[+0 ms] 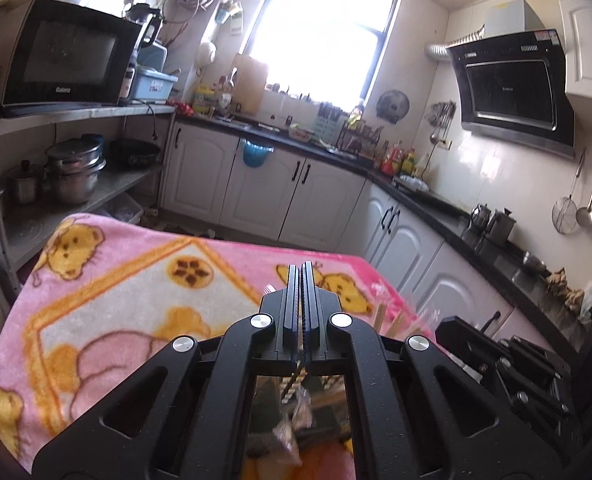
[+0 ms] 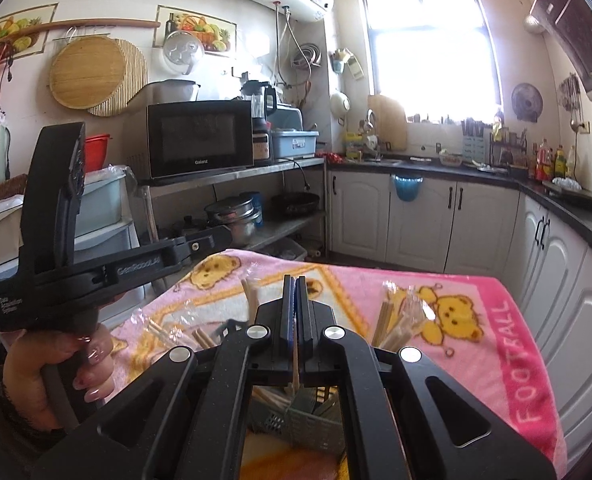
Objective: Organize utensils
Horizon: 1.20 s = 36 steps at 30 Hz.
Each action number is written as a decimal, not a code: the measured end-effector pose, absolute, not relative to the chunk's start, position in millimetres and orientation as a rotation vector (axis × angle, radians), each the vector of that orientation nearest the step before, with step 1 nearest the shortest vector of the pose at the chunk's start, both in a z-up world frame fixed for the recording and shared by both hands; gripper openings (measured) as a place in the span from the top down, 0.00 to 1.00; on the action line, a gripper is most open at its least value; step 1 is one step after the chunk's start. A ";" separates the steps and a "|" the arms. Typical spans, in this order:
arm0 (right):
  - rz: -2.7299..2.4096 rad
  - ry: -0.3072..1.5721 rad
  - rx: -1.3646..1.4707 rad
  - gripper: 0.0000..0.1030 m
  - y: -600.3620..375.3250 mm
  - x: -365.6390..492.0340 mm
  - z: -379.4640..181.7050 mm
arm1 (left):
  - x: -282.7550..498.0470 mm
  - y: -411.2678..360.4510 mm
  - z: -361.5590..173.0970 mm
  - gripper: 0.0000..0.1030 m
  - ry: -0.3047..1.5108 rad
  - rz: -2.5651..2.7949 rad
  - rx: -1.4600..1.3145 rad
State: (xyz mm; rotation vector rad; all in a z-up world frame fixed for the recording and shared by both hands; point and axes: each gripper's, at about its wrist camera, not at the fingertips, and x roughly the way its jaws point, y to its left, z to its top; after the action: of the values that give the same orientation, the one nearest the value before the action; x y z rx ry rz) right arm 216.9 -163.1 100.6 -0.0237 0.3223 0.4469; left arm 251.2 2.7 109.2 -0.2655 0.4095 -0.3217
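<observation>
Right wrist view: I'm mid-sort, right gripper point(image 2: 295, 292) clamped on one chopstick point(image 2: 295, 364) above the basket point(image 2: 296, 424).
Wrapped chopsticks point(image 2: 400, 320) lie near the blanket's point(image 2: 496, 320) far edge; left gripper point(image 1: 301, 280) closed, contents unclear.

We see a pink bear-print blanket point(image 2: 476, 320) covering the tabletop, with wrapped chopstick bundles point(image 2: 396, 320) lying toward its right edge and more point(image 2: 164, 330) toward its left edge.

blanket point(image 1: 136, 280): fuzzy pink cloth | chopsticks point(image 2: 388, 320): pale wood | basket point(image 2: 312, 420): matt grey plastic mesh
</observation>
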 end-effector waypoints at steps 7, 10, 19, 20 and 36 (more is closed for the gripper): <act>0.450 0.354 0.000 0.93 -169.3 211.1 92.4 | 235.7 4.5 97.3 0.98 0.459 -0.329 -0.257; 0.447 0.367 0.010 0.82 -172.9 208.7 89.5 | 227.7 5.4 95.7 0.84 0.466 -0.332 -0.255; 0.447 0.389 0.027 0.69 -183.3 192.6 82.8 | 199.2 5.2 93.6 0.55 0.472 -0.329 -0.232; 0.445 0.390 0.027 0.67 -184.6 190.6 82.0 | 197.0 6.1 91.8 0.52 0.479 -0.324 -0.236; 0.446 0.396 0.032 0.51 -192.5 151.4 74.5 | 165.8 14.2 65.0 0.21 0.540 -0.303 -0.257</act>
State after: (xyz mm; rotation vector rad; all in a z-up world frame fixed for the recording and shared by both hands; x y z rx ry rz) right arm 151.4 -192.5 74.5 0.0318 0.3965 0.4456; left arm 165.8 14.2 65.0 -0.2568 0.5396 -0.3027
